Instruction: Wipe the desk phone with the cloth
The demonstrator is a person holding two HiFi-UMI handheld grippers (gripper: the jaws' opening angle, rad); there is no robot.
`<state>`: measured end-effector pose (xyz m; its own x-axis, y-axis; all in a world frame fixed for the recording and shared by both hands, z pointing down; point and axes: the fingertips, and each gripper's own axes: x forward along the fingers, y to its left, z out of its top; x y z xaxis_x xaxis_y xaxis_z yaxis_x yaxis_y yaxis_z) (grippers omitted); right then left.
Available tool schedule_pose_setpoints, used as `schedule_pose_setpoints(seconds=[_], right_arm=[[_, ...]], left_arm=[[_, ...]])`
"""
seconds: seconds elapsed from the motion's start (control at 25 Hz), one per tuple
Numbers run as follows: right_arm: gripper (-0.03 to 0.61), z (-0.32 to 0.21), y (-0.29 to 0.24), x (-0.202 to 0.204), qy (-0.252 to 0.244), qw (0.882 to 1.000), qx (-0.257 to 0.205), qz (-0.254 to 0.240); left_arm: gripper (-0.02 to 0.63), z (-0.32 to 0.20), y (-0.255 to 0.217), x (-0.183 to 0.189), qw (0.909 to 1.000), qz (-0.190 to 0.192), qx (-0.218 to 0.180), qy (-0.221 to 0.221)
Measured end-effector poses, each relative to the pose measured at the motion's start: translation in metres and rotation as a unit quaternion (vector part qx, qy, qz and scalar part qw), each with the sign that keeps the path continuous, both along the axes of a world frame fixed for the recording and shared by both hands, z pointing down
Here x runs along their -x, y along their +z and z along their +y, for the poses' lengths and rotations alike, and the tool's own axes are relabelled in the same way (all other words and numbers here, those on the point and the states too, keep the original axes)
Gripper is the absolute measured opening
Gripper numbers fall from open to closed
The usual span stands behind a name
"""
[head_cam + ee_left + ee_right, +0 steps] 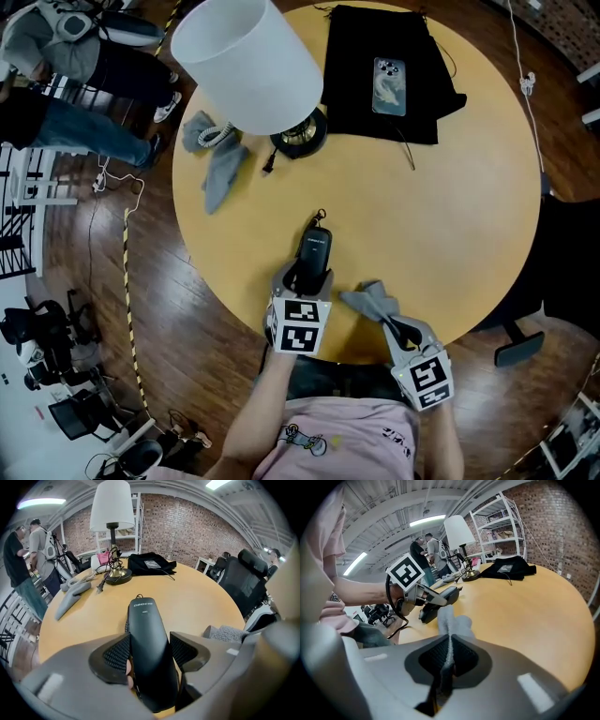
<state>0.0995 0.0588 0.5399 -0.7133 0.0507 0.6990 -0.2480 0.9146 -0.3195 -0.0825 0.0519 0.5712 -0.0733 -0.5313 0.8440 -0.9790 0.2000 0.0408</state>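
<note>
1. Table (450, 216): round and wooden, fills the centre of the head view.
2. Desk phone handset (314, 251): lower centre, near the table edge. The left gripper (305, 277) clamps its rear half. It is probably rigid, light and smooth, so it may be slippery. Grip it across the narrow flanks.
3. Cloth (373, 300): lower right, pinched in the pressed-together right gripper (394, 326). It looks soft and limp. Hold it by a bunched fold.
</note>
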Motion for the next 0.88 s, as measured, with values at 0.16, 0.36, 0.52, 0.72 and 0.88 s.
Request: schedule_pose_setpoints(seconds=[0.16,0.36,0.52,0.72,0.88], right_arm=[[0.014,-0.001,-0.002,0.003,0.004,1.000,-0.007,-0.004],[0.014,-0.012,-0.021,0.010,0.032,0.999,-0.014,-0.029],[0.015,-0.031,-0.051,0.024,0.040,0.996,-0.037,-0.076],[0.015,-0.063,-0.123,0.084,0.027,0.985,-0.088,-0.149],[0.015,-0.054,-0.159,0.129,-0.018,0.971,-0.085,-0.223]], left_arm=[[0.272,-0.003,-0.001,-0.001,0.9995,0.018,-0.024,0.007],[0.268,-0.002,-0.012,0.002,0.9967,0.045,-0.067,-0.007],[0.268,-0.007,-0.048,0.006,0.9907,0.055,-0.124,-0.003],[0.268,-0.003,-0.097,-0.006,0.9769,0.110,-0.182,0.021],[0.268,-0.002,-0.152,-0.009,0.9349,0.212,-0.285,-0.004]])
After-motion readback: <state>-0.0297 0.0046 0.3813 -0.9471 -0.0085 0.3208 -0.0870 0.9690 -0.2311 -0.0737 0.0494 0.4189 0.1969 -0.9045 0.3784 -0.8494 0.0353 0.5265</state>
